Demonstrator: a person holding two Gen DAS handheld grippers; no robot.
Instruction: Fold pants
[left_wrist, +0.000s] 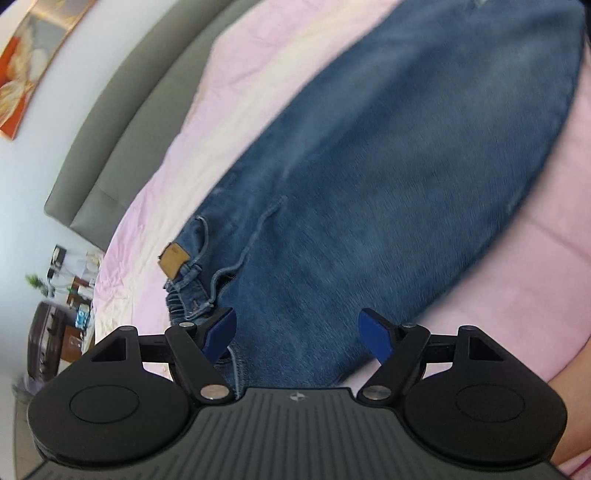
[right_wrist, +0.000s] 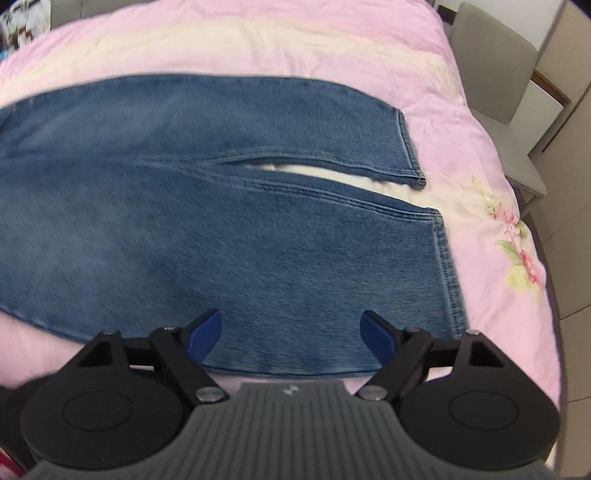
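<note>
Blue jeans (left_wrist: 388, 177) lie spread flat on a pink bed cover (left_wrist: 258, 55). In the left wrist view the waistband with a tan leather patch (left_wrist: 173, 260) lies at the lower left. My left gripper (left_wrist: 297, 332) is open and empty, just above the denim near the waistband. In the right wrist view the two legs (right_wrist: 258, 236) lie side by side with a narrow gap, and their hems (right_wrist: 443, 258) point right. My right gripper (right_wrist: 288, 334) is open and empty over the near leg's lower edge.
A grey padded headboard (left_wrist: 122, 122) runs along the far side of the bed. A cluttered side table (left_wrist: 70, 291) stands at the left. A grey chair (right_wrist: 495, 74) stands past the foot of the bed. The pink bed cover (right_wrist: 480, 229) has a floral print.
</note>
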